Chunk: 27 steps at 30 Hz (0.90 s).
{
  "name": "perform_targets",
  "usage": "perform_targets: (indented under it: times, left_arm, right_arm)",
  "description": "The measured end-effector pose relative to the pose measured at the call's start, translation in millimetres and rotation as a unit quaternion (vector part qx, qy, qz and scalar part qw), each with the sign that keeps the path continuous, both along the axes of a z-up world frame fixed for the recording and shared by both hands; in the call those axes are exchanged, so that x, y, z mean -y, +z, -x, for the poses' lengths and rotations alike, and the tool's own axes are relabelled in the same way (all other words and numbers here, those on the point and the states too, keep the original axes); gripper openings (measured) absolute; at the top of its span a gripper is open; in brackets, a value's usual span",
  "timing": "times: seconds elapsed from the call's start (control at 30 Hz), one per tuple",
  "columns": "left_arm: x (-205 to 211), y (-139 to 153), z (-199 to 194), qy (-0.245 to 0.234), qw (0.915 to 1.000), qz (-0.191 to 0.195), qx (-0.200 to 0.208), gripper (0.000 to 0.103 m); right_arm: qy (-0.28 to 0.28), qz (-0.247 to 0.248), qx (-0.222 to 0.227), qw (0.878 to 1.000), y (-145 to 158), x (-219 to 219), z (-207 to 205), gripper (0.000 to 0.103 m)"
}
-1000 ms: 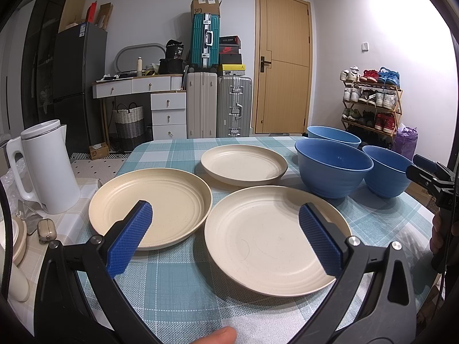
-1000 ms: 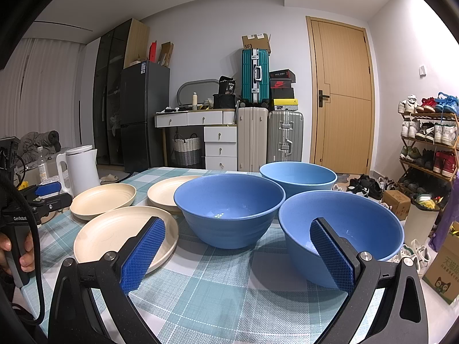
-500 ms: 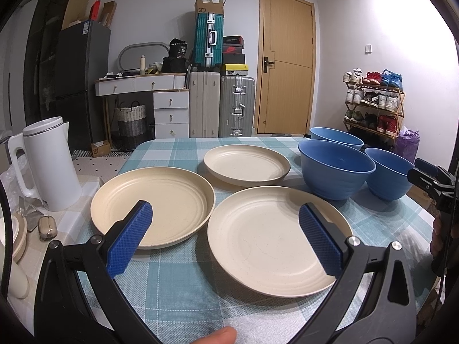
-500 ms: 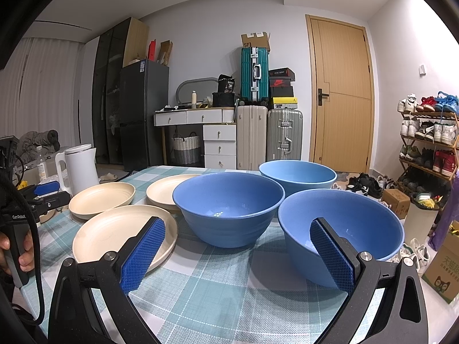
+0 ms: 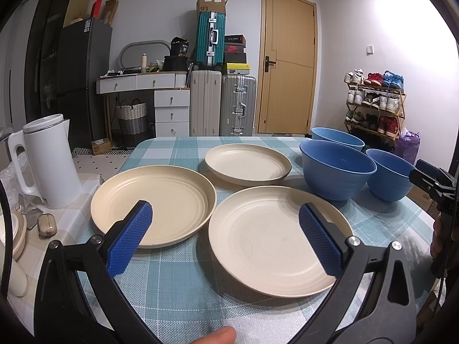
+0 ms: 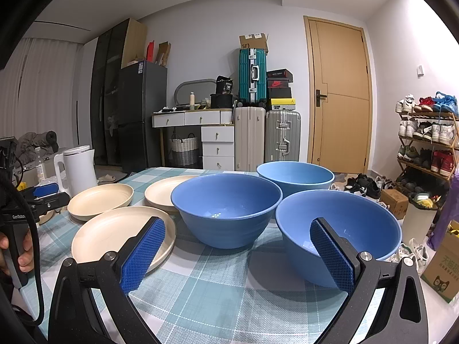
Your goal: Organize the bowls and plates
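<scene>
Left gripper (image 5: 225, 230) jaws spread wide, nothing held, above near cream plate (image 5: 275, 240). Landmark: that near plate, on checked tablecloth (image 5: 183, 283). Second cream plate (image 5: 153, 203) just left of it, rims close. Third cream plate (image 5: 248, 164) behind it. Middle blue bowl (image 5: 337, 169) behind-right of it; two more blue bowls (image 6: 295, 176) (image 6: 344, 229) beyond. White kettle (image 5: 46, 160) far left. Right gripper (image 6: 238, 252) jaws wide, empty, blue pad (image 6: 331, 253) before nearest bowl.
</scene>
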<state>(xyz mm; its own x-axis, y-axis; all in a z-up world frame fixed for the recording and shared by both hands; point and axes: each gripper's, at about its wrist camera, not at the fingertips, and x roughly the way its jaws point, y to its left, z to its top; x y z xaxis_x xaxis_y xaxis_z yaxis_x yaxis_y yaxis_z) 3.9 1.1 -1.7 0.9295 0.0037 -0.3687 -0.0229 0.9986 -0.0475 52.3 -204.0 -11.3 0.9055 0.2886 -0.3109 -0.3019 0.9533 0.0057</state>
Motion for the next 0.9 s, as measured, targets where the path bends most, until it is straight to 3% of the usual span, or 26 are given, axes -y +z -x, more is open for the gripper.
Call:
perform_targets:
  times: [0.5, 0.7, 0.9]
  left_arm:
    - [-14, -2, -2, 0.017, 0.9995, 0.026, -0.012, 0.102]
    - [-14, 0, -2, 0.033, 0.9993, 0.003, -0.017, 0.102]
    - [-21, 7, -4, 0.042, 0.9985, 0.015, -0.031, 0.102]
  right_arm:
    - [-0.007, 0.004, -0.029, 1.0, -2, -2, -11, 0.103]
    - [-0.008, 0.007, -0.039, 0.999, 2, -3, -19, 0.103]
    - [0.006, 0.018, -0.04, 0.999, 13, -18, -23, 0.103]
